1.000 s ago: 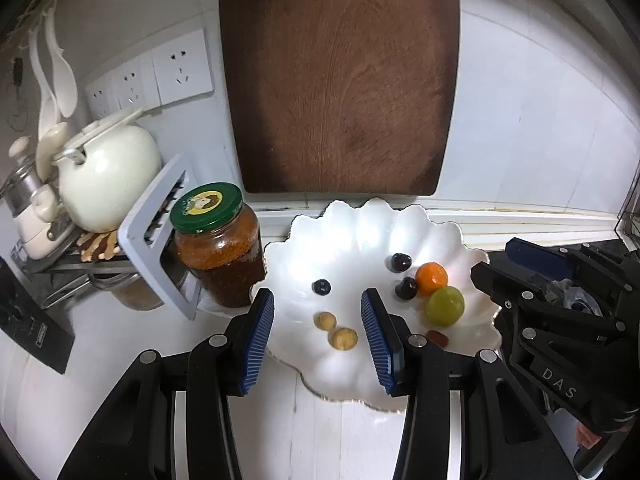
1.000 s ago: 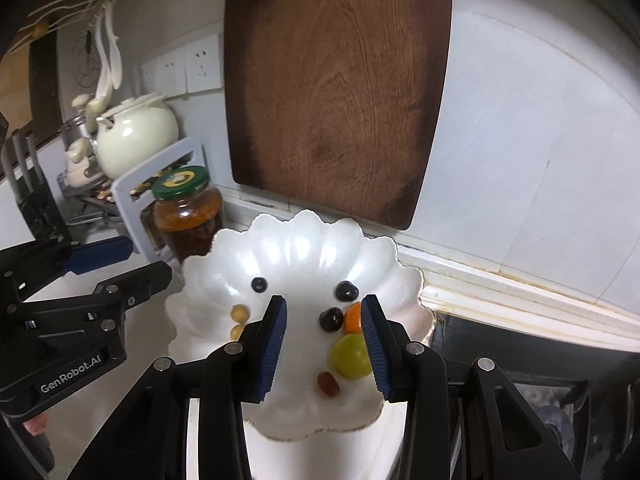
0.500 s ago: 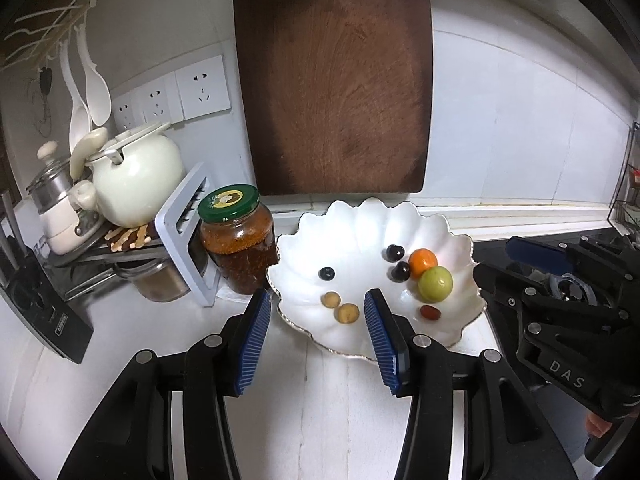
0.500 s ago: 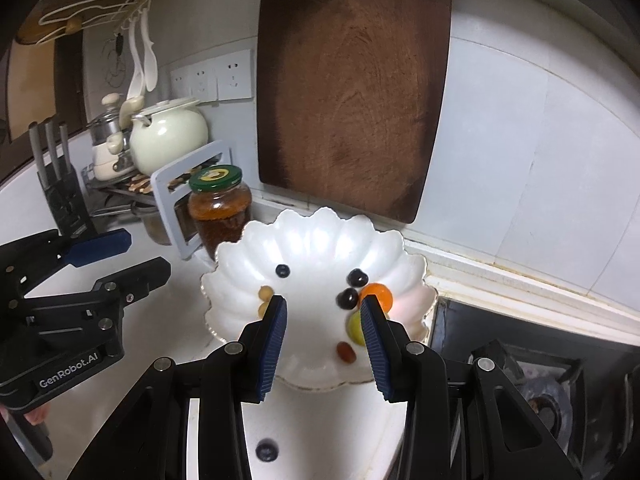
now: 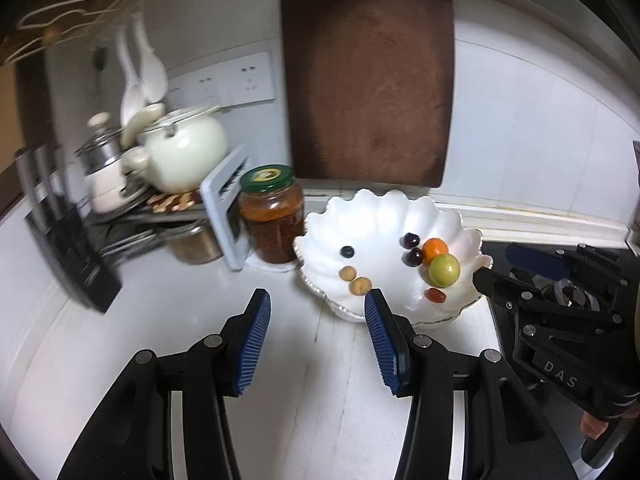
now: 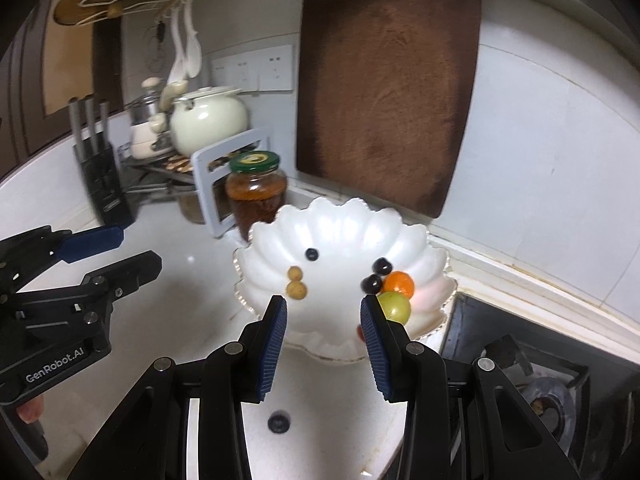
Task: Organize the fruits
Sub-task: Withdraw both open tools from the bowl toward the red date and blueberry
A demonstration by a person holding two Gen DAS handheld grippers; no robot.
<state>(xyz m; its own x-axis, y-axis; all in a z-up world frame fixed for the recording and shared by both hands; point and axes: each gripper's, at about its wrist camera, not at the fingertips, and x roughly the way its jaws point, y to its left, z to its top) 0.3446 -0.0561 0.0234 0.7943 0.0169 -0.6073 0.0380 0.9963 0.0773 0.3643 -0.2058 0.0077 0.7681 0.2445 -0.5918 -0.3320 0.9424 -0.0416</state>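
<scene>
Against the wall at the counter's back edge sits the white scalloped plate (image 6: 404, 232), with the fruit gathered on it: an orange fruit (image 6: 398, 283), a green fruit (image 6: 394, 307), two dark cherries (image 6: 379, 274), a blueberry (image 6: 311, 254), two tan longans (image 6: 295, 282) and a small red fruit (image 5: 435, 295). One stray berry (image 6: 278, 423) lies alone on the bare counter (image 5: 320, 400), near its front edge and just under the right claw (image 6: 322, 320); it looks like a blueberry, though blur leaves that unsure.

Both claws are released and empty. The right claw hangs above the plate's near rim with its jaws parted; the left claw (image 5: 318, 312) is over open counter beside the plate, jaws parted too.

The loose berry seems the remaining job, and it is the risk. Being round and smooth, it could roll off the front edge if a pad nudges it before both sides close. Too hard a pinch might burst it. A low approach could also clip the plate's rim, shaking the green fruit against the cherries.
</scene>
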